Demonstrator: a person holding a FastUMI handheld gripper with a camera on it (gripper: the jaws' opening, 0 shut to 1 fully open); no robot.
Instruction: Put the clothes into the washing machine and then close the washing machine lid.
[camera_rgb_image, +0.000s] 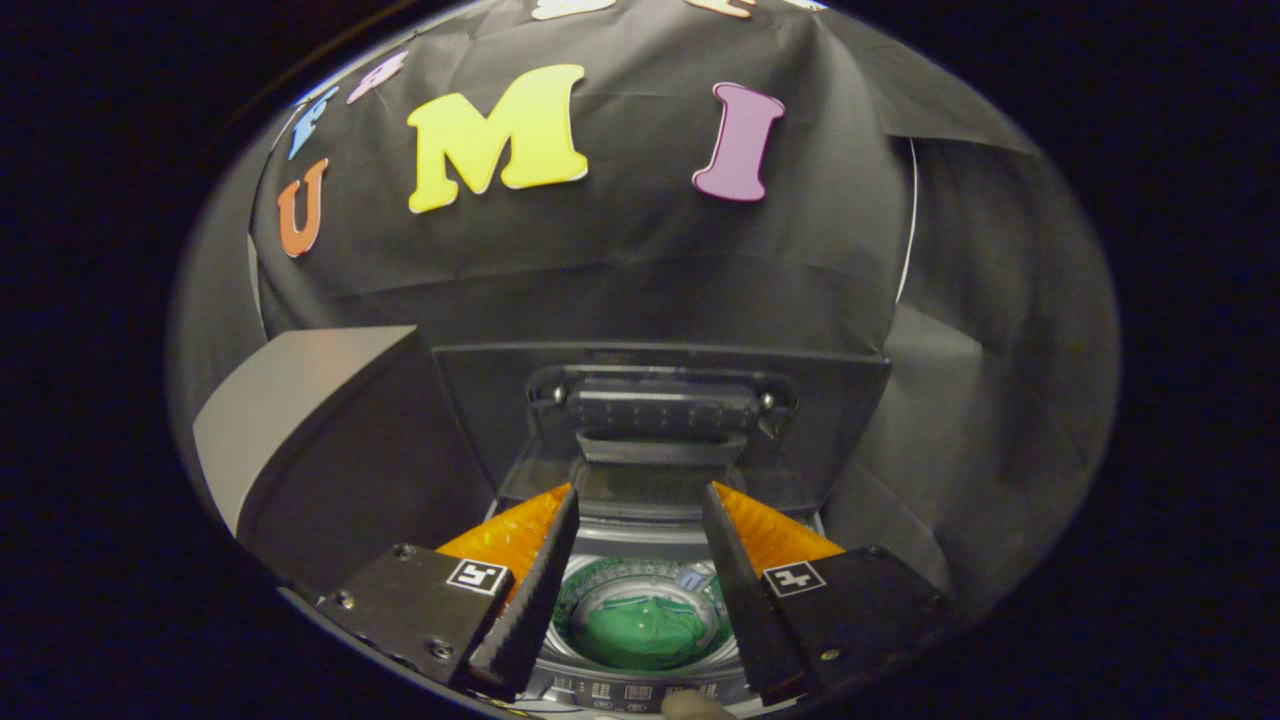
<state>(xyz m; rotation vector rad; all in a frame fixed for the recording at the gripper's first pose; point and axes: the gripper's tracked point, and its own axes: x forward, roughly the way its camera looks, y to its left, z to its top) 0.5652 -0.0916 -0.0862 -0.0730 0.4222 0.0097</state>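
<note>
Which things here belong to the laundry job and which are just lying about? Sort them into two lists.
Job:
- green garment, already in the drum
- washing machine
- lid, standing open beyond the claw
- claw, open, empty, above the drum

Lying about:
- grey box beside the machine
- black cloth wall

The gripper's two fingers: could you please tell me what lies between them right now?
In the gripper view, the open fingers frame the washing machine's drum below, with green clothes lying inside; neither finger touches them.

Washing machine (640, 690) drum holds green clothes (645, 632) (lid (660, 400) upright, open).
</note>
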